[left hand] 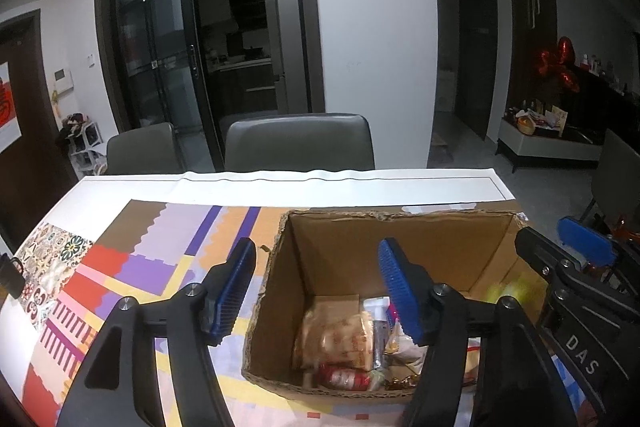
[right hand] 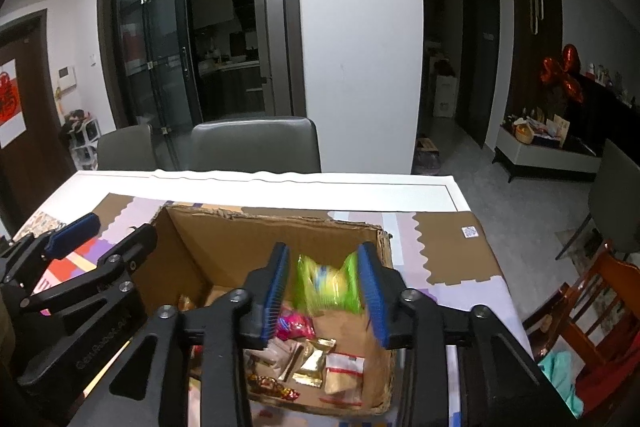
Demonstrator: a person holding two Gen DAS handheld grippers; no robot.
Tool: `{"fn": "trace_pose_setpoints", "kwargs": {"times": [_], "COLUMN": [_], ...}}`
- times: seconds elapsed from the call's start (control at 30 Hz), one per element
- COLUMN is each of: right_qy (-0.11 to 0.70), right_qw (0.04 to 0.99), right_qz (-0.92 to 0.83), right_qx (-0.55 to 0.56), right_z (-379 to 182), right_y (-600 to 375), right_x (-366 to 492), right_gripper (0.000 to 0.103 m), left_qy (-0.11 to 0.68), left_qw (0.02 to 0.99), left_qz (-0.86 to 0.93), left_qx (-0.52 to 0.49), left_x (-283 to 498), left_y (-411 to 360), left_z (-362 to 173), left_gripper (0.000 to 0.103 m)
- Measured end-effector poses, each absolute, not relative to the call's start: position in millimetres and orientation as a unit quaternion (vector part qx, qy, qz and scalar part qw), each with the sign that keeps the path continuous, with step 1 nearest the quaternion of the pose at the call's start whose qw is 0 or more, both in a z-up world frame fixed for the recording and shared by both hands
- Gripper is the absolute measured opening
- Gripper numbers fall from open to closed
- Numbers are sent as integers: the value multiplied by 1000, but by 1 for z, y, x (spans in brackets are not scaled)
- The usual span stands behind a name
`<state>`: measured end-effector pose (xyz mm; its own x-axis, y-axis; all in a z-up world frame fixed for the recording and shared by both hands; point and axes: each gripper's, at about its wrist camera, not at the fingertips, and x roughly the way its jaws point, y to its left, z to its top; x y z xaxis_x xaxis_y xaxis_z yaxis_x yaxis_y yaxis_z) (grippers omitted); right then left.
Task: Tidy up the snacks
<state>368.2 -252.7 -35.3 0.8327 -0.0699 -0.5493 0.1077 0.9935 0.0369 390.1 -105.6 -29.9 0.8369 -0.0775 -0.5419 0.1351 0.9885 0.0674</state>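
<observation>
An open cardboard box (left hand: 400,215) (right hand: 280,218) stands on the patterned table mat. It holds several snacks: a clear biscuit pack (left hand: 344,339), a red packet (left hand: 344,378), a pink packet (right hand: 294,325) and gold sachets (right hand: 314,363). My left gripper (left hand: 318,259) (right hand: 106,235) is open, straddling the box's left wall with nothing gripped. My right gripper (right hand: 324,261) (left hand: 560,247) is open over the box's right half. A blurred green-and-yellow packet (right hand: 326,283) (left hand: 508,291) hangs loose between its pads inside the box.
The colourful mat (left hand: 132,267) covers a white table (right hand: 360,195). Two grey chairs (left hand: 300,143) (left hand: 140,149) stand at the far side. A wooden chair (right hand: 592,307) sits off the table's right edge. A black clip (left hand: 10,277) lies at the left edge.
</observation>
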Motion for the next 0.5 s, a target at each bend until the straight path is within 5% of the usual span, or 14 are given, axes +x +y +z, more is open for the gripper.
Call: {"fn": "trace_pose_setpoints", "kwargs": {"times": [0.23,0.5], "right_qy": [281,272], "right_qw": [957,959], "right_qz": [-56,-70], "right_qx": [36,34], "right_z": [-35,-25], "right_y": [-254,-255], "right_x": [365,358], "right_gripper": [68,78], "left_qy": [278,270], "left_qw": [958,961], "left_qz": [-49,-43], "left_qx": [49,44], "left_x": [387,375], "left_y": [-102,-96], "left_z": [-29,-19], "left_gripper": [74,80]}}
